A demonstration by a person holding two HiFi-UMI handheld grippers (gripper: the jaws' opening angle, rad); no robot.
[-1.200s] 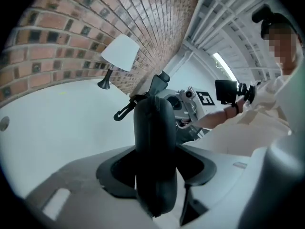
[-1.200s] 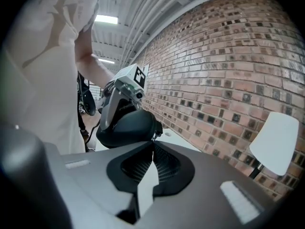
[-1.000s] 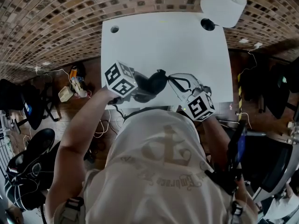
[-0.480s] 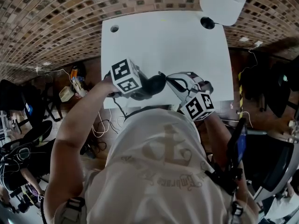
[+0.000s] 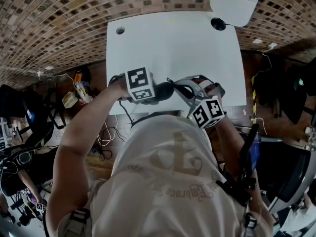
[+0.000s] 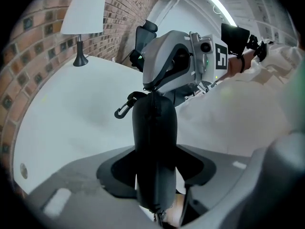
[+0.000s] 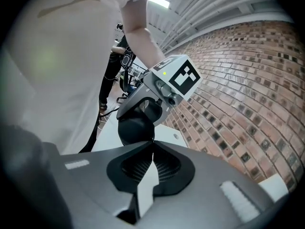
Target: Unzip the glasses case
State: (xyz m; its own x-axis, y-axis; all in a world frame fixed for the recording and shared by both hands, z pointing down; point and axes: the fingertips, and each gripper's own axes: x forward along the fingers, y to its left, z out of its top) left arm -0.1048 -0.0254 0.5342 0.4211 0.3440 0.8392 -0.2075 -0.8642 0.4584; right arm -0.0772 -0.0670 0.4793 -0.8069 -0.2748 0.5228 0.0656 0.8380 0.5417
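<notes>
Both tongs have rolled at the worktop's [image 5: 173, 43] near edge, left tongs [image 6: 153, 173] clamped on the glasses case [image 6: 153, 123], right tongs [image 7: 152, 144] pressed together at its tip, seemingly lined up to pull the zip [image 6: 151, 109].

One white counter [image 5: 173, 43] carries one lamp [image 5: 234, 4] with a white shade and has one round hole [image 5: 120, 31]. There is one dark glasses case [image 6: 153, 142] with one clip [image 6: 123, 109]. One person [image 5: 168, 181] has two grippers, the left gripper [image 6: 153, 161] and the right gripper [image 7: 152, 149]. There are two marker cubes, the left cube [image 5: 139, 84] and the right cube [image 5: 207, 113].
</notes>
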